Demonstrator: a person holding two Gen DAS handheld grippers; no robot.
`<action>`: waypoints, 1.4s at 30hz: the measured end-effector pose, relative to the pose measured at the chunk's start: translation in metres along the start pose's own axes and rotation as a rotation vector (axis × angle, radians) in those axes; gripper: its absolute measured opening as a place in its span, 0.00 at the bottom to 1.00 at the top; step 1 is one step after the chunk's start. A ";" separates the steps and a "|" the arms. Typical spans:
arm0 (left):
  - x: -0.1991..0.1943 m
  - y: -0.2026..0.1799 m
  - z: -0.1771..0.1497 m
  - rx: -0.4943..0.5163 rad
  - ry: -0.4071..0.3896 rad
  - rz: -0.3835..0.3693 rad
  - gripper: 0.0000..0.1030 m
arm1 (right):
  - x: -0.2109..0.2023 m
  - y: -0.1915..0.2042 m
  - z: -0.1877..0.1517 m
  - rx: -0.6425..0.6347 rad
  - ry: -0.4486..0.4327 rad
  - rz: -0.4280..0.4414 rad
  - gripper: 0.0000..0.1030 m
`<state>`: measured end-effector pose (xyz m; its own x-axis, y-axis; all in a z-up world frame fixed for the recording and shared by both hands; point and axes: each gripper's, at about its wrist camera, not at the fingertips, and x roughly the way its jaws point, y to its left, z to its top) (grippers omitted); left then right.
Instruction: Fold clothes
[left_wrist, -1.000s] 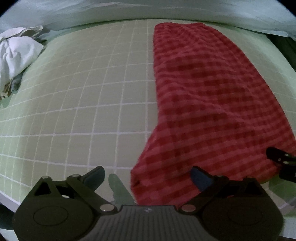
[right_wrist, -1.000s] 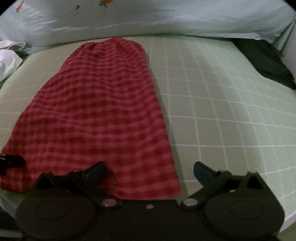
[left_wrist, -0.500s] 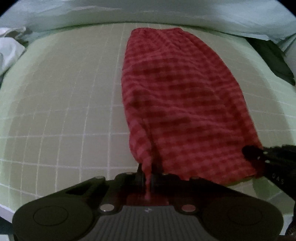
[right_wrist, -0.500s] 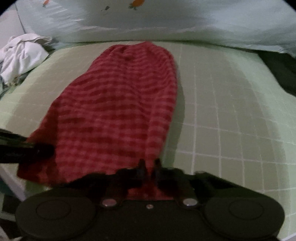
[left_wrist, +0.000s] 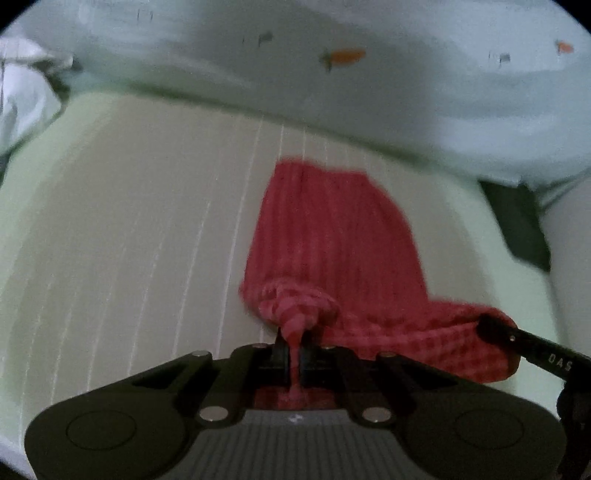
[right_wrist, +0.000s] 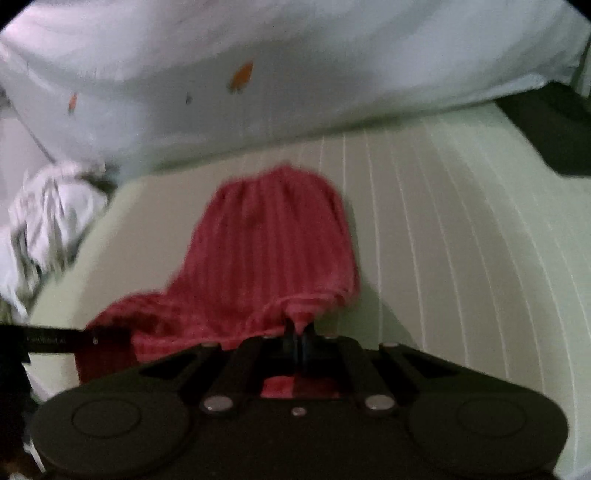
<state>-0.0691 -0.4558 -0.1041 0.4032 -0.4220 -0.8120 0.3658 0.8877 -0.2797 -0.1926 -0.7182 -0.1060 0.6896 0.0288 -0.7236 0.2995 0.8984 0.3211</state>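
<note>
Pinching the near corners of the red checked cloth (left_wrist: 332, 236) in my left gripper (left_wrist: 291, 354) and right gripper (right_wrist: 297, 332), both clamped tight, I judge it light, limp, centre-frame on the green sheet (left_wrist: 129, 221), best held by its corners.

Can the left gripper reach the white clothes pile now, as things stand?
Probably not. The left gripper is shut on a corner of the red checked cloth, so its fingers are not free. The white clothes pile lies far off beside the green mat.
</note>
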 end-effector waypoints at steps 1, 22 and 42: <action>0.000 -0.001 0.010 -0.001 -0.021 -0.003 0.05 | 0.002 0.000 0.007 0.013 -0.018 0.011 0.02; 0.093 0.031 0.117 -0.186 0.020 0.004 0.10 | 0.118 0.002 0.106 0.130 0.000 -0.048 0.06; 0.084 0.060 0.143 -0.219 -0.141 0.123 0.66 | 0.117 -0.008 0.123 0.136 -0.122 -0.169 0.64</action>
<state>0.1068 -0.4645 -0.1155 0.5514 -0.3169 -0.7717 0.1231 0.9458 -0.3004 -0.0334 -0.7757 -0.1184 0.6940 -0.1775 -0.6978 0.4976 0.8187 0.2866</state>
